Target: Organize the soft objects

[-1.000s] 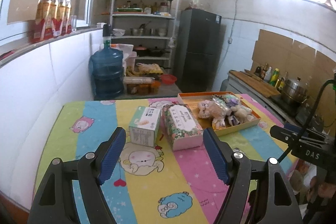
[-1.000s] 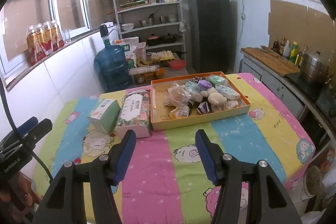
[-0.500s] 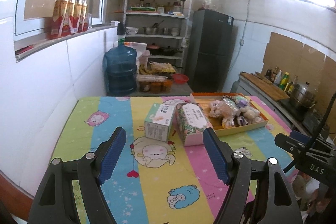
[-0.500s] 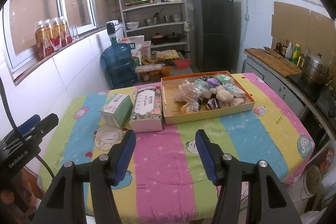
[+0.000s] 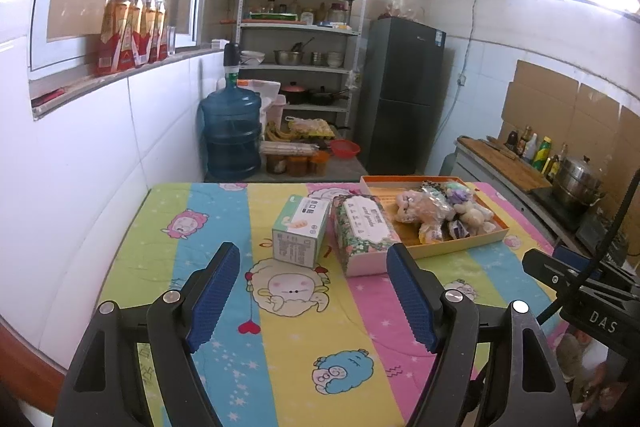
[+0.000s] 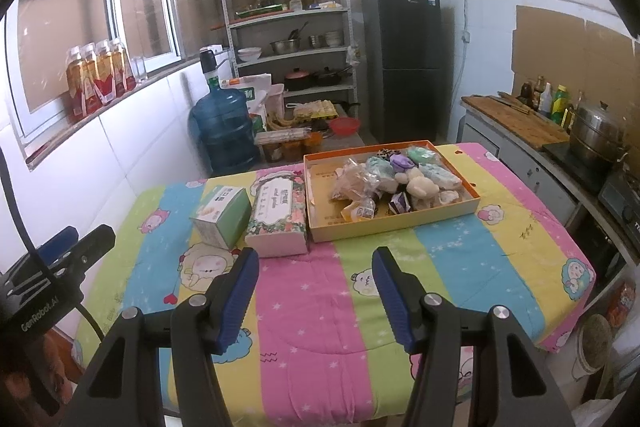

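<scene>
- A kitchen table under a striped cloth (image 6: 304, 291) is carrying an orange tray (image 6: 400, 223) heaped with soft toys (image 6: 400, 179).
- Two boxes are sitting just left of the tray.
- The left gripper (image 5: 312, 291) and right gripper (image 6: 316, 287), jaws wide and empty, are backing away from the tray, suggesting nothing is being grasped.

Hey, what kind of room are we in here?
Most likely a home kitchen: a dark fridge, open metal shelves stacked with pots and bowls, and a steamer pot on a cooktop beside sauce bottles. A quilt-covered table fills the foreground.
</scene>
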Action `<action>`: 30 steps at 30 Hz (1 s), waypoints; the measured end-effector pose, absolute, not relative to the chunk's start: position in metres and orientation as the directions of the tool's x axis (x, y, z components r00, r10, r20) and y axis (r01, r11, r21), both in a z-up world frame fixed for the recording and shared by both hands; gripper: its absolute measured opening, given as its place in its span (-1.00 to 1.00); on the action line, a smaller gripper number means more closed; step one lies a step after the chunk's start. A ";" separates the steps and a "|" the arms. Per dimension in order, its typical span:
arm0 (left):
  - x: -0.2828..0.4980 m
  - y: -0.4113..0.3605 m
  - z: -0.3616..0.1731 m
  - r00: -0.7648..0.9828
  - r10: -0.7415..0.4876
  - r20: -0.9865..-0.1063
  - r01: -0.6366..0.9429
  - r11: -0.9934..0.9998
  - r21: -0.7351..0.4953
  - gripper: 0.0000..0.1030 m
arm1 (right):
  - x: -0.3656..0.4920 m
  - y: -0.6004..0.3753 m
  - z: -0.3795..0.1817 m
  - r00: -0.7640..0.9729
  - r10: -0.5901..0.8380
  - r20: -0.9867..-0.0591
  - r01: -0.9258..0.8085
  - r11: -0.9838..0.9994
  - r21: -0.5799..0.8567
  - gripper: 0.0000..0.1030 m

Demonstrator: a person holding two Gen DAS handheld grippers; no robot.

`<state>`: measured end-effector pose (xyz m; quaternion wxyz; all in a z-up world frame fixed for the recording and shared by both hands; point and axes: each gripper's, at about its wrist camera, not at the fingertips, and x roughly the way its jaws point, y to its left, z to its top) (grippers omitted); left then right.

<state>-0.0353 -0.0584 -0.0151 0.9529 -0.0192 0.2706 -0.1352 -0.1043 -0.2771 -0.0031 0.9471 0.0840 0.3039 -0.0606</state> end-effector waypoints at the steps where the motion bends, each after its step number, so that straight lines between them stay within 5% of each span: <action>1: -0.036 -0.060 -0.015 0.817 -0.268 -0.511 0.247 0.963 -0.109 0.50 | -0.105 -0.277 -0.003 0.809 -0.065 -0.585 0.167 0.978 0.122 0.14; 30: -0.039 -0.060 -0.009 0.827 -0.247 -0.505 0.231 0.968 -0.095 0.50 | -0.101 -0.271 0.002 0.812 -0.053 -0.581 0.153 0.980 0.124 0.14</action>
